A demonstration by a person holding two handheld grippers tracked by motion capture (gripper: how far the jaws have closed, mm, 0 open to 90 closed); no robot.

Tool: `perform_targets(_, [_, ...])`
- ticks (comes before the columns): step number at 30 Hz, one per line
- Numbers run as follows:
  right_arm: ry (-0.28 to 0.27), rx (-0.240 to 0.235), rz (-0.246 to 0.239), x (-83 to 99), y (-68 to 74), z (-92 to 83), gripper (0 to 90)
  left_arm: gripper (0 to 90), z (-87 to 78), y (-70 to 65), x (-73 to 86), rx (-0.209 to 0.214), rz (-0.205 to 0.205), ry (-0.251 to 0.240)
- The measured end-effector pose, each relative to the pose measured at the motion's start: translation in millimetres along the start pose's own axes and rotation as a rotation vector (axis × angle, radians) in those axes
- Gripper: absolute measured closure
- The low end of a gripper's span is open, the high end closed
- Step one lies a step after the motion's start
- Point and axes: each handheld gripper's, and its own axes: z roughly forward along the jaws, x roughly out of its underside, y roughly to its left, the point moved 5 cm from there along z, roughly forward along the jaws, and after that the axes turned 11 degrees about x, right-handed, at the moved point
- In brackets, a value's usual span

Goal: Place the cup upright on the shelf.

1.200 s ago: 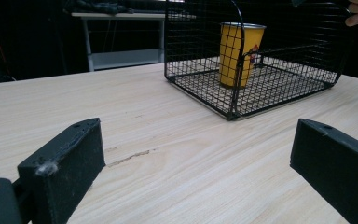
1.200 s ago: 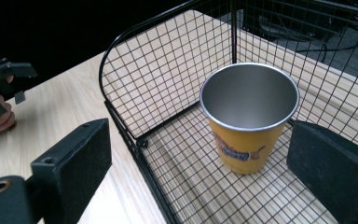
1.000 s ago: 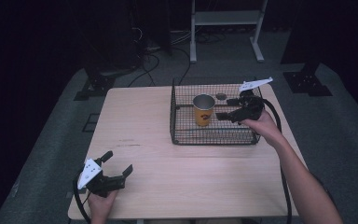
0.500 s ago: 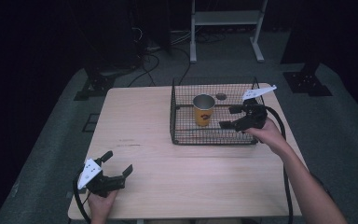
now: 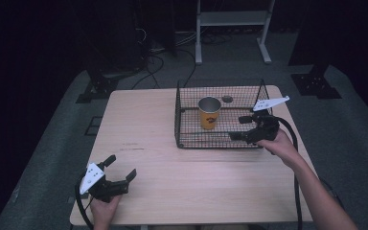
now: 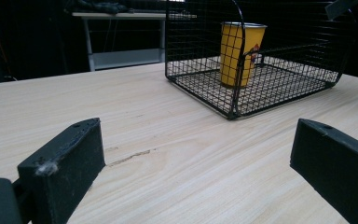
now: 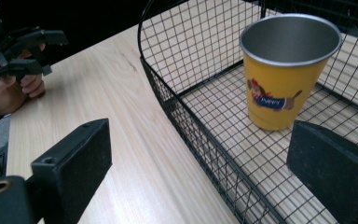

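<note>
A yellow metal cup with a cartoon print stands upright and empty inside a black wire basket on the wooden table. My right gripper hovers open over the basket's near right part. It points at the cup from a short way off and holds nothing. My left gripper rests open near the table's near left corner, far from the basket. It is also seen across the table as the left gripper.
A small dark round object lies at the back of the basket. Beyond the table, a white-framed stand and loose cables sit on the grey floor. Dark stand bases flank the table.
My right gripper has drawn back from beside the cup toward the basket's near side. The left gripper has stayed where it was.
</note>
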Motion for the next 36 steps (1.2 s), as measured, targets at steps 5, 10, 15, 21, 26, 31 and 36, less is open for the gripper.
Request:
perform_targets(5, [0.000,0.002,-0.007,8.6,3.6,-2.4,5.9,2.2,0.0,0.0,0.0,0.000,0.000,0.000])
perform_targets(10, [-0.013,-0.007,-0.001,15.1,6.8,-6.7,5.9,2.2,0.0,0.0,0.0,-0.001,0.001,0.000])
perform_targets(15, [-0.001,-0.006,-0.015,23.7,12.0,-7.8,5.9,2.2,0.0,0.0,0.0,-0.001,0.000,0.001])
perform_targets(21, [0.010,-0.011,-0.024,34.4,18.6,-7.5,5.9,2.2,0.1,-0.1,0.0,-0.002,0.001,0.001])
perform_targets(26, [0.012,-0.013,-0.026,41.1,22.6,-8.7,5.9,2.3,0.0,-0.2,0.1,-0.001,0.002,0.002])
perform_targets(31, [0.008,-0.019,-0.015,48.9,24.4,-10.0,6.0,2.2,-0.1,-0.2,0.1,-0.001,0.002,0.002])
perform_targets(36, [0.014,-0.010,-0.009,59.7,24.6,-11.4,6.0,2.2,0.1,-0.2,0.2,-0.001,0.004,0.003])
